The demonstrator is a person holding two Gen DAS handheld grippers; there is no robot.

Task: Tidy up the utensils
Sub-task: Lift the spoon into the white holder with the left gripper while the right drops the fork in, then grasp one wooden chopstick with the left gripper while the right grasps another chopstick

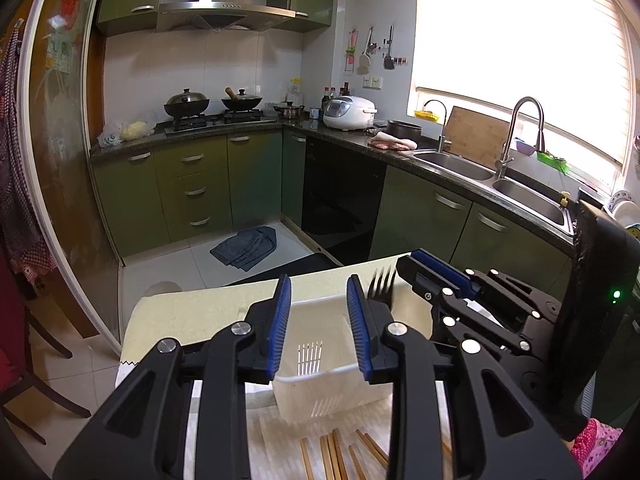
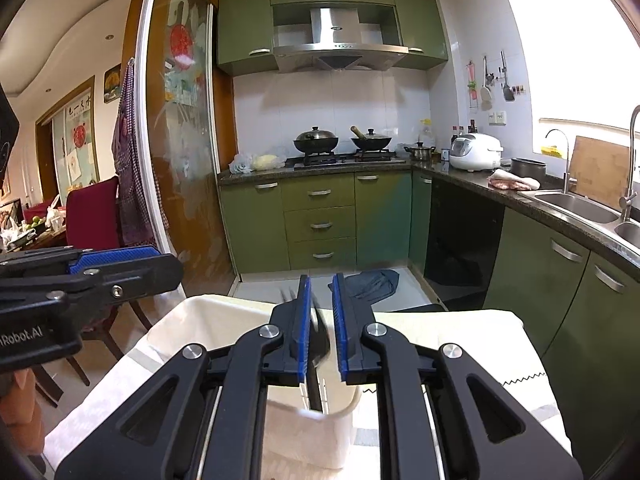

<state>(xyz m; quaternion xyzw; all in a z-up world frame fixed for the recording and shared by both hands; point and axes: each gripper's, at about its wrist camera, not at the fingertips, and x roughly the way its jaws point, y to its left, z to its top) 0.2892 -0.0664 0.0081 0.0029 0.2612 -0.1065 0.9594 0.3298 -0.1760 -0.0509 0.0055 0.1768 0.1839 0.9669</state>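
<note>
1. the right gripper (image 2: pixel 320 332) is clenched on a dark fork (image 2: pixel 318 334), its blue pads pressing the handle from both sides. the tines poke up and forward past the pads, and the handle hangs down below them.
2. the fork's long axis runs steeply, nearly upright, with the handle end pointing down into the white plastic basket (image 2: pixel 192 312). this is the relation that matters: the basket's open mouth lies directly under the fork, so the coming move is most likely straight down, then a release.
3. in the left wrist view the same fork (image 1: pixel 382 280) shows its tines above the basket's far right corner, just beside the right gripper (image 1: pixel 432 276).
4. the left gripper (image 1: pixel 318 320) is released, with a clear gap between its pads and nothing in it. it hovers over the near side of the basket (image 1: pixel 320 396), whose slotted wall shows between the fingers.
5. loose wooden chopsticks (image 1: pixel 336 454) lie on the cloth-covered table (image 1: pixel 192 312) just in front of the basket, nearer the left gripper than the right. they are not yet sorted.
6. the handle's lower end is blurred in the right wrist view, so i cannot tell whether it touches the basket floor yet.
</note>
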